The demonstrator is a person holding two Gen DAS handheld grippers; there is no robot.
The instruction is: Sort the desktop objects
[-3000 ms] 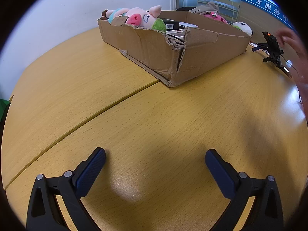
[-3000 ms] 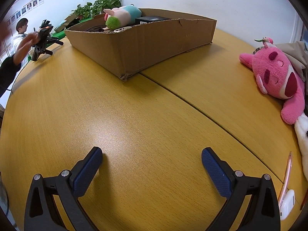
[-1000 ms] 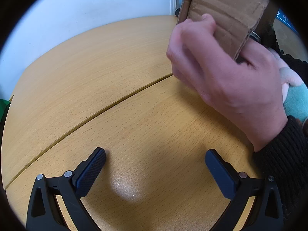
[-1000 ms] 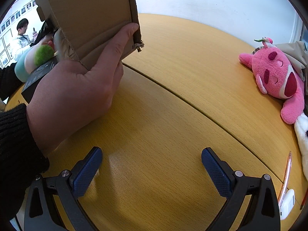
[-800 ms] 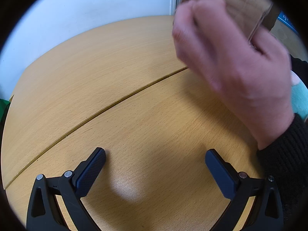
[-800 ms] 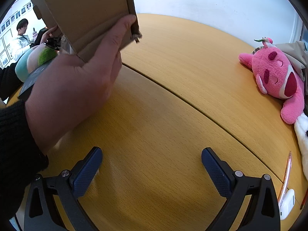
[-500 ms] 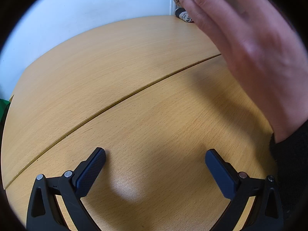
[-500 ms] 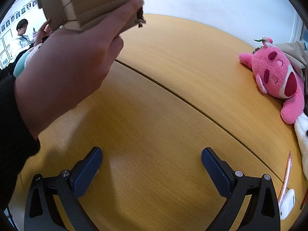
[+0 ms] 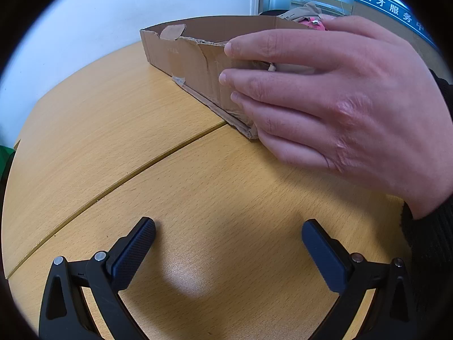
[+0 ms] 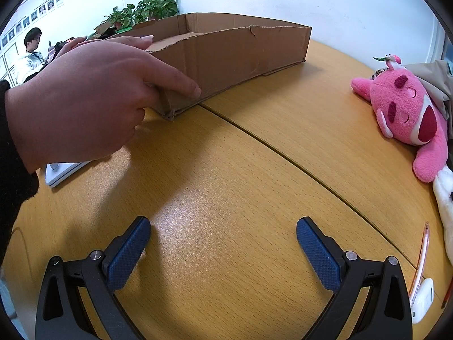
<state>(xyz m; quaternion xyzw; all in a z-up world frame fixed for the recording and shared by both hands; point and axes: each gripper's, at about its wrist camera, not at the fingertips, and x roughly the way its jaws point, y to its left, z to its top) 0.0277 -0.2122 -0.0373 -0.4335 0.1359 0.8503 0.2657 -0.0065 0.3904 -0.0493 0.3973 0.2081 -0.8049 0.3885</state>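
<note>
On the left wrist view: left gripper [image 9: 228,240] wide apart, empty; bare hand [image 9: 339,102] grips shallow brown cardboard box [image 9: 192,53] on wooden table [image 9: 113,130].
Right wrist view: right gripper [image 10: 223,240] splayed, empty; pink plush toy [image 10: 407,113] lies unsorted.
Progress: sorting seemingly not begun.

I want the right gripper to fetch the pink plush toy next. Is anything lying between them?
Nothing visible does. Bare wooden table lies between the open right gripper and the pink plush toy at the right edge; the bare hand on the cardboard box is off left.
</note>
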